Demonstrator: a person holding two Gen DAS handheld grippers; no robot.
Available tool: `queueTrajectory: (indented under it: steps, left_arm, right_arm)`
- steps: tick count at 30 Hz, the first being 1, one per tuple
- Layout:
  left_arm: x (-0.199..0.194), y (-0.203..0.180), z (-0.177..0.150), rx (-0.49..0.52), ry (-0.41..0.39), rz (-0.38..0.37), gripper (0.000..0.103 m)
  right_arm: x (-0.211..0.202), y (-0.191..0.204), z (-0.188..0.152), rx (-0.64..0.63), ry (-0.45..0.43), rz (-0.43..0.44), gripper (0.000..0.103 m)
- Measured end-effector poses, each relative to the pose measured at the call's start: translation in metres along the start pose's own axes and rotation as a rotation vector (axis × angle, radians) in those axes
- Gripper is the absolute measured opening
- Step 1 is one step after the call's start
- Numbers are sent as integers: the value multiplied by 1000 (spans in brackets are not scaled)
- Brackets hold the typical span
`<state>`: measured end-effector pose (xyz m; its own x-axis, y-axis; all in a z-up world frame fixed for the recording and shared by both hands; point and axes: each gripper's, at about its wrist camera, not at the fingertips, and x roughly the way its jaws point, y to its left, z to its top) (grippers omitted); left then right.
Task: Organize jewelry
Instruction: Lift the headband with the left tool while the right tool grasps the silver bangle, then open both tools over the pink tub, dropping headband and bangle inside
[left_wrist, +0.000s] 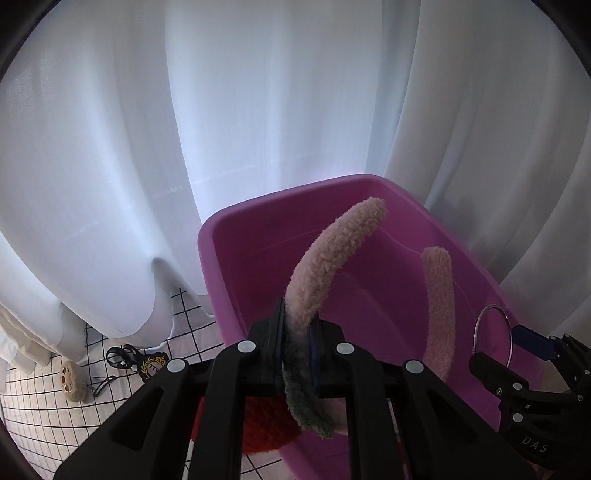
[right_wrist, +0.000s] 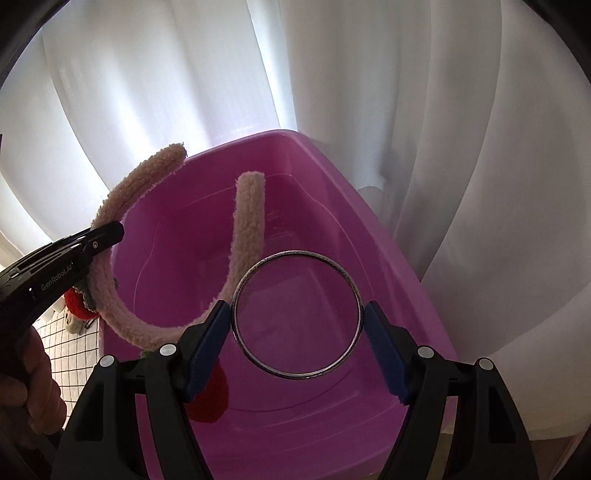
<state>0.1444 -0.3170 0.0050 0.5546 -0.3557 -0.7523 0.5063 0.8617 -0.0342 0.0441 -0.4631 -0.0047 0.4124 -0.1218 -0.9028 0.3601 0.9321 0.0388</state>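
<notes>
Our left gripper (left_wrist: 297, 350) clamps a fuzzy pink headband (left_wrist: 332, 251) at its middle, both ends arcing over the purple tub (left_wrist: 236, 266); our right gripper (right_wrist: 297, 317) pinches a silver bangle (right_wrist: 295, 315) between its blue pads (right_wrist: 207, 343), held above the tub's inside; behind stands a white curtain (left_wrist: 147, 147); on the checked cloth (left_wrist: 44, 417) lie a small charm (left_wrist: 72, 380) and a black clip (left_wrist: 120, 356).

Lighting: daylight came through sheer white curtains (left_wrist: 258, 110), backlit, glare at centre | Shadow: black gripper bodies underexposed | Distortion: strong fisheye curvature, dark corner vignetting | Focus: mostly sharp
</notes>
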Motion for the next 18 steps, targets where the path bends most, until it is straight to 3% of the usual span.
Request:
queueTrajectory:
  steps: [4, 8, 9, 18]
  left_arm:
    - [18, -4, -6, 26, 26, 40, 24]
    - [21, -7, -4, 26, 7, 66, 73]
    - [19, -6, -4, 24, -6, 78, 77]
    - [16, 1, -2, -3, 8, 94, 83]
  right_arm:
    - [10, -5, 0, 6, 28, 17, 72]
    - [13, -13, 4, 18, 30, 14, 73]
    - [12, -15, 3, 20, 31, 11, 73]
    - [11, -21, -1, 43, 23, 33, 73]
